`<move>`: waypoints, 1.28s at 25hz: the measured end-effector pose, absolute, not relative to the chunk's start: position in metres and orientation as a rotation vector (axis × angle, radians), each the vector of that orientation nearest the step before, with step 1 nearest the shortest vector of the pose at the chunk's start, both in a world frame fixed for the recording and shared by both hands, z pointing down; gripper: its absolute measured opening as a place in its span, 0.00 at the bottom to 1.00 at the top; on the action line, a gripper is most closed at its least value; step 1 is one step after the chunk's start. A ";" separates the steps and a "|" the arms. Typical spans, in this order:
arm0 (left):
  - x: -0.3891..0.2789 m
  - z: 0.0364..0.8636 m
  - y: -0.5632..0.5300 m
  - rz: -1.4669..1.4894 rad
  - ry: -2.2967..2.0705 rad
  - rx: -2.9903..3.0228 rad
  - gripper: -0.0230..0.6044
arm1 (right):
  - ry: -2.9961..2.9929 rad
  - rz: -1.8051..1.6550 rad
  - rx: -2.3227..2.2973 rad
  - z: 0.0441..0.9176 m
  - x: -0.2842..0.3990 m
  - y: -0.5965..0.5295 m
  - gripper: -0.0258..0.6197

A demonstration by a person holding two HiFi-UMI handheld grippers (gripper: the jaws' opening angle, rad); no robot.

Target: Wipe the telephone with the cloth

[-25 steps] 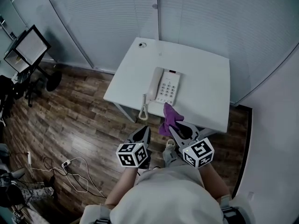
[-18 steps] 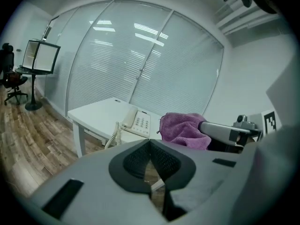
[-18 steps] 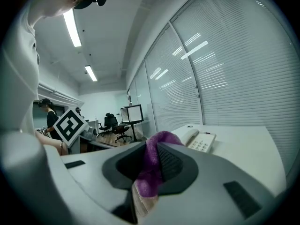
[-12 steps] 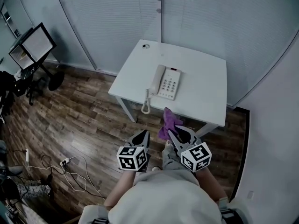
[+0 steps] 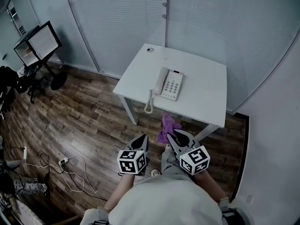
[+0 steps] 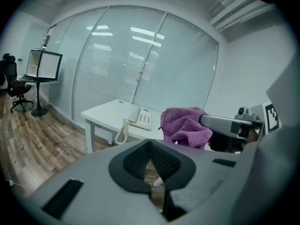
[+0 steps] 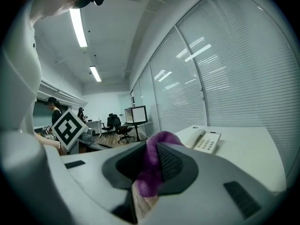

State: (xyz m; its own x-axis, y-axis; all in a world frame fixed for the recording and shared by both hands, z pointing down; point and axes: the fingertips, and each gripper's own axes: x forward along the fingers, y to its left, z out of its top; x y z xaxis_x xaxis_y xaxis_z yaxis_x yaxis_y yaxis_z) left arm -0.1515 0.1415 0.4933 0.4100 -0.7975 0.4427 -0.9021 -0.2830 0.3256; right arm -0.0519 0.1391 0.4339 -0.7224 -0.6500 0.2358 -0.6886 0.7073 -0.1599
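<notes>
White telephone (image 5: 168, 83) sits near the front-left edge of the smooth table (image 5: 206, 97), coiled cord (image 5: 149, 105) overhanging. Short of that edge, above plank floor (image 5: 84, 121), right gripper (image 5: 174, 136) jaws pinch the fuzzy purple cloth (image 5: 166, 127); left gripper (image 5: 143, 138) jaws closed, empty.

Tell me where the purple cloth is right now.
In the head view the purple cloth is clamped in the right gripper, just before the near edge of the white table, short of the telephone.

White table (image 5: 206, 95) on wood floor (image 5: 84, 121), telephone (image 5: 169, 83) near its middle
</notes>
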 end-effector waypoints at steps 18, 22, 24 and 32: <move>-0.166 0.497 0.155 0.238 -1.476 2.087 0.07 | -2.746 0.337 1.059 0.433 -0.058 0.146 0.17; -0.166 0.496 0.155 0.237 -1.474 2.091 0.07 | -2.758 0.339 1.072 0.430 -0.056 0.144 0.16; -0.166 0.495 0.155 0.242 -1.472 2.095 0.07 | -2.759 0.338 1.073 0.429 -0.056 0.144 0.17; -0.163 0.493 0.153 0.252 -1.470 2.102 0.07 | -2.766 0.337 1.044 0.432 -0.058 0.145 0.16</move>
State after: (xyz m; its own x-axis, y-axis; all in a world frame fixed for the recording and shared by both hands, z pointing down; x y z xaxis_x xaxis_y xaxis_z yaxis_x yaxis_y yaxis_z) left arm -0.1631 0.1533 0.4925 0.3825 -0.8057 0.4522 -0.9105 -0.2452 0.3330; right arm -0.0584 0.1445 0.4322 -0.7420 -0.6289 0.2322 -0.6663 0.7302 -0.1513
